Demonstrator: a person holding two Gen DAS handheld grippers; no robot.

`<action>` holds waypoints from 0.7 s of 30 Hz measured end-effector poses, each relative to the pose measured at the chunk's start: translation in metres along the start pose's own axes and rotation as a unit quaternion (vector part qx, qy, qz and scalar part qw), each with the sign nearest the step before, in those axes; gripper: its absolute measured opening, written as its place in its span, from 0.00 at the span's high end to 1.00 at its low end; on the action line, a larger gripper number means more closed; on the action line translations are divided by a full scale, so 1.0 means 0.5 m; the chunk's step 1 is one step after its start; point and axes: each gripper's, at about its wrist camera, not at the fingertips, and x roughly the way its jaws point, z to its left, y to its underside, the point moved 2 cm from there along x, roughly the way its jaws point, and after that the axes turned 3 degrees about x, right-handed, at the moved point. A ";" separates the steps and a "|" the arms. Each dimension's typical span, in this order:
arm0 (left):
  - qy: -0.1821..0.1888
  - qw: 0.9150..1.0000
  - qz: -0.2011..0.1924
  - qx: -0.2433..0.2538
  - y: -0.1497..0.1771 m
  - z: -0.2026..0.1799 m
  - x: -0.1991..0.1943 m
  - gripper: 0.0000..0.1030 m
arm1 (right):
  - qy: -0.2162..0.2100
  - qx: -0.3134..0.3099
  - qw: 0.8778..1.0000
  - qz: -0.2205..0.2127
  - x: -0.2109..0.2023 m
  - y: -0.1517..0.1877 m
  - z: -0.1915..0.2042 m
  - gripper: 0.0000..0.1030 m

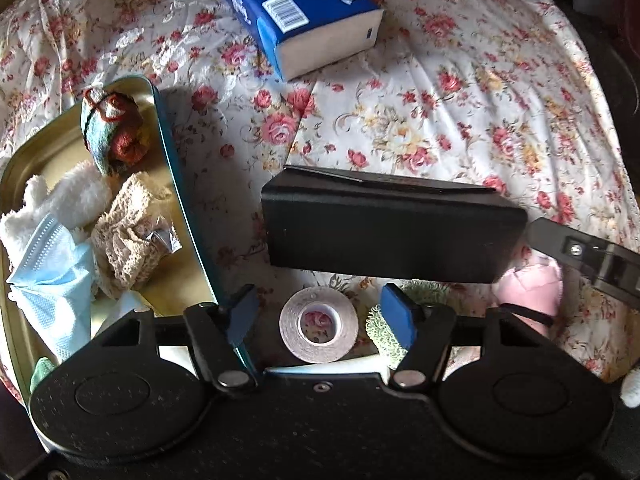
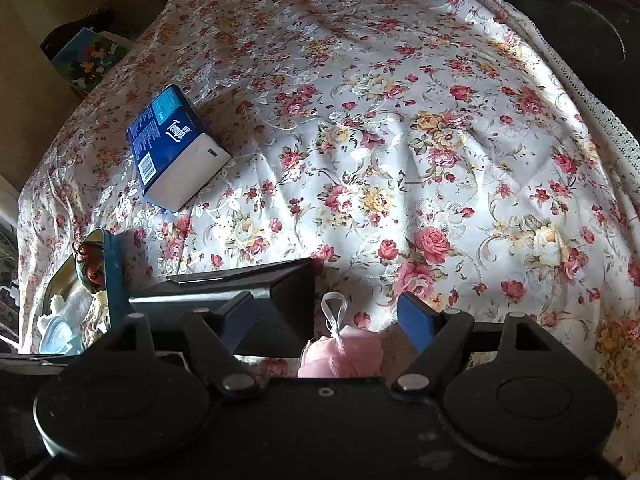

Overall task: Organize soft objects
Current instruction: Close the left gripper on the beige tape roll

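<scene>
A teal-rimmed metal tin at the left holds a yarn ball, white fluffy cloth, a beige crochet piece and a blue face mask. My left gripper is open above a roll of beige tape, with a green fluffy item beside its right finger. My right gripper is open over a pink soft item with a white loop; that item also shows in the left wrist view. The tin also shows in the right wrist view.
A black box lies on the floral cloth just beyond both grippers, also in the right wrist view. A blue tissue pack lies farther back, also in the right wrist view. The cloth's right edge drops off.
</scene>
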 end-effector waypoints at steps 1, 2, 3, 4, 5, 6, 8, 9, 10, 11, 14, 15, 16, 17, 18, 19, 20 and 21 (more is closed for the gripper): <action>-0.003 1.000 0.003 0.001 0.000 0.000 0.005 0.40 | -0.002 0.001 1.000 0.001 0.000 0.000 0.000 0.23; -0.004 1.000 0.004 0.000 -0.001 0.000 0.008 0.40 | -0.004 0.001 1.000 0.002 0.001 0.000 -0.001 0.22; -0.008 1.000 0.005 0.000 -0.002 0.000 0.012 0.40 | -0.006 0.002 1.000 0.003 0.001 0.001 -0.001 0.22; -0.010 1.000 0.006 0.001 -0.002 0.001 0.016 0.40 | -0.008 0.002 1.000 0.004 0.002 0.001 -0.001 0.22; -0.012 1.000 0.008 0.001 -0.002 0.001 0.019 0.40 | -0.009 0.003 1.000 0.005 0.003 0.001 -0.001 0.22; -0.014 1.000 0.009 0.000 -0.002 0.003 0.024 0.40 | -0.010 0.004 1.000 0.005 0.004 0.001 -0.002 0.22; -0.007 1.000 0.021 -0.003 0.001 0.007 0.035 0.40 | -0.013 0.007 1.000 0.007 0.006 0.001 -0.004 0.22; 0.001 1.000 0.029 -0.009 0.004 0.011 0.042 0.41 | -0.014 0.009 1.000 0.008 0.006 0.001 -0.006 0.22; 0.006 0.999 0.031 -0.008 0.007 0.013 0.045 0.41 | -0.015 0.010 1.000 0.008 0.006 0.001 -0.006 0.22; 0.005 1.000 0.029 -0.001 0.008 0.011 0.045 0.41 | -0.016 0.011 1.000 0.008 0.006 0.001 -0.007 0.22; -0.009 0.999 0.019 0.025 0.014 0.004 0.042 0.39 | -0.018 0.012 1.000 0.008 0.006 0.002 -0.006 0.22; -0.012 0.999 0.016 0.031 0.016 0.003 0.042 0.37 | -0.018 0.011 1.000 0.008 0.006 0.003 -0.005 0.22; -0.015 0.999 0.013 0.037 0.016 0.002 0.042 0.36 | -0.018 0.010 1.000 0.008 0.006 0.003 -0.005 0.22; -0.016 0.999 0.011 0.041 0.016 0.002 0.041 0.36 | -0.018 0.010 1.000 0.008 0.006 0.003 -0.004 0.22; -0.016 0.999 0.010 0.043 0.016 0.004 0.040 0.36 | -0.018 0.010 1.000 0.008 0.005 0.003 -0.004 0.22; -0.014 0.999 0.008 0.044 0.016 0.006 0.039 0.37 | -0.019 0.009 1.000 0.008 0.005 0.003 -0.004 0.22; -0.013 0.999 0.007 0.042 0.016 0.008 0.038 0.37 | -0.019 0.010 1.000 0.008 0.005 0.003 -0.005 0.22; -0.016 0.999 0.008 0.040 0.018 0.010 0.038 0.38 | -0.019 0.012 1.000 0.008 0.005 0.003 -0.005 0.22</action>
